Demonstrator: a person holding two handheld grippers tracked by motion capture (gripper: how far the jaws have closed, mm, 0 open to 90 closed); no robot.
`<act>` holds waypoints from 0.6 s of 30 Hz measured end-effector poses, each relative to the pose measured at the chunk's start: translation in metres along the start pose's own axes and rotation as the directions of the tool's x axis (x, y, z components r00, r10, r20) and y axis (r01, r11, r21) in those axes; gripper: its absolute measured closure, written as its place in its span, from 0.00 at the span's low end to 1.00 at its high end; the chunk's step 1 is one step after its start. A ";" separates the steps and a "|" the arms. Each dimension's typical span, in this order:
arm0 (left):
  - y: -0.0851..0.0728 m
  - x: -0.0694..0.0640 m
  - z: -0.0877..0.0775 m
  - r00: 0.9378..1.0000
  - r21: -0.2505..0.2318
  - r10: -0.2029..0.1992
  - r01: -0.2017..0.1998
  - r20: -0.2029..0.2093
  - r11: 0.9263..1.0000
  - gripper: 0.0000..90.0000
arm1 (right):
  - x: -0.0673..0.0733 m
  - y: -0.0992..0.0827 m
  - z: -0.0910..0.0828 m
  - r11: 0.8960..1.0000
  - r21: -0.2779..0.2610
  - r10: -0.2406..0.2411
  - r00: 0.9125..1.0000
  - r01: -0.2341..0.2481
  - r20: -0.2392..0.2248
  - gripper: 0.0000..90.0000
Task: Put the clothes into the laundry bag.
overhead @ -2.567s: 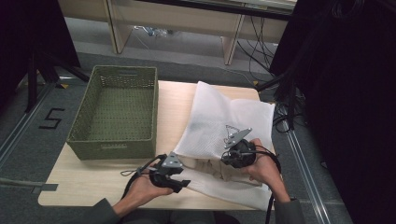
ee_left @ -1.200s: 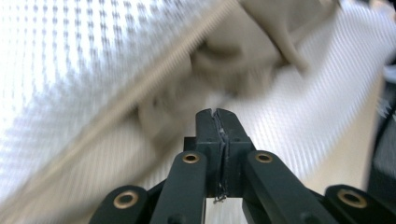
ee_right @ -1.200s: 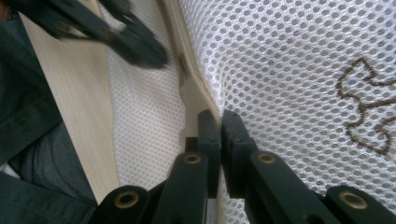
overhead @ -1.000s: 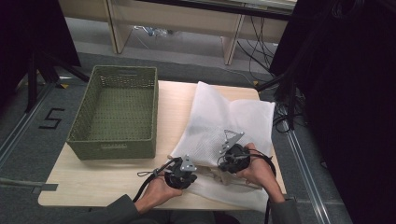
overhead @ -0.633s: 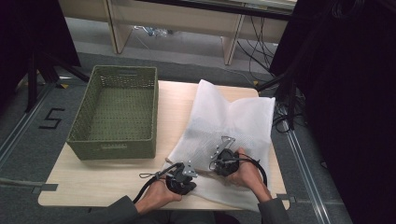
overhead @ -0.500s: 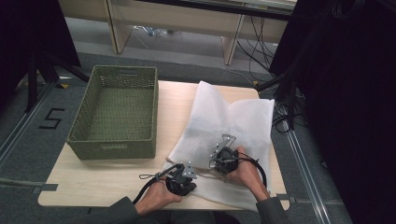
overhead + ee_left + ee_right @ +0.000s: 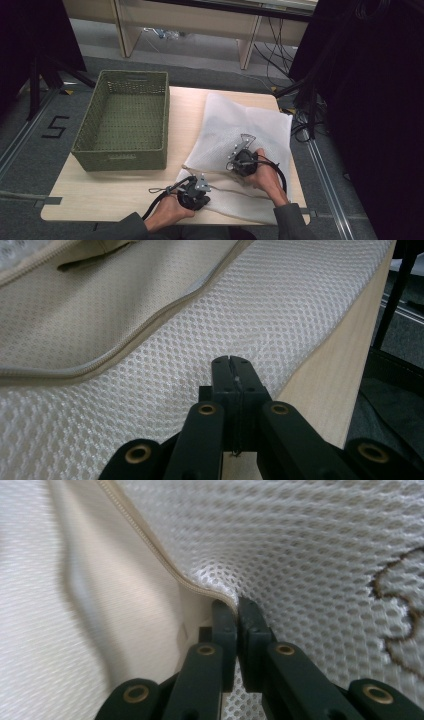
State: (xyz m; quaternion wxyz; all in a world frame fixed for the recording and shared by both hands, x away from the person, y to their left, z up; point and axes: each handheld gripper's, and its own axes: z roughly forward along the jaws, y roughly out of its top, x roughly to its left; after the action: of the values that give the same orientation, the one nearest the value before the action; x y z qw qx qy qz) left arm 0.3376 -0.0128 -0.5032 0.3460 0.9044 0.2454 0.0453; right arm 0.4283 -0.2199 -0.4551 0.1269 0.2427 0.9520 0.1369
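Your left gripper (image 7: pixel 196 187) sits at the near edge of the table (image 7: pixel 115 190), low on the near left corner of the white mesh bag (image 7: pixel 240 135). In the left gripper view its fingers (image 7: pixel 232 377) are clenched together, tips resting on the mesh (image 7: pixel 165 380); a thin bit of fabric may be caught between them, but you cannot tell for sure. A beige zipper (image 7: pixel 100 360) curves across the bag just beyond the tips, and the table's bare wood (image 7: pixel 330 385) shows to the right of the fingers.

Your right gripper (image 7: pixel 243 161) lies a little farther in, on the bag's middle, near the left one but apart from it. In the right gripper view its fingers (image 7: pixel 235 625) are pinched on the bag's edge: the zipper seam (image 7: pixel 170 565) runs down into the gap between the two tips, and the mesh is pulled up into a small ridge there. Brown stitching (image 7: pixel 400 625) shows on the mesh to the right.

The bag lies flat on the right half of the table, reaching from the near edge toward the far one.

Farther left stands a green basket (image 7: pixel 125 150) on the table, its right wall just beside the bag's left edge.
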 end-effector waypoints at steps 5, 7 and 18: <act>0.000 -0.001 0.000 1.000 -0.002 -0.005 0.005 -0.006 1.000 0.99 | 0.018 -0.002 -0.021 0.999 -0.031 -0.022 0.999 0.021 -0.037 0.99; 0.000 -0.001 0.000 1.000 -0.002 -0.005 0.005 -0.008 1.000 0.99 | 0.027 -0.002 -0.025 0.999 -0.026 -0.036 0.998 0.035 -0.058 0.99; 0.000 -0.006 -0.014 1.000 -0.034 0.003 -0.003 -0.004 0.999 0.97 | 0.034 -0.010 -0.003 0.998 0.047 -0.043 0.995 0.048 -0.093 0.98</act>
State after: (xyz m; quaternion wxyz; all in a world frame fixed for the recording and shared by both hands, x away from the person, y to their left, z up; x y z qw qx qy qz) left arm 0.3289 -0.0071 -0.4923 0.3609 0.8987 0.2439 0.0516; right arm 0.3942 -0.2124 -0.4611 0.0798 0.2173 0.9652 0.1217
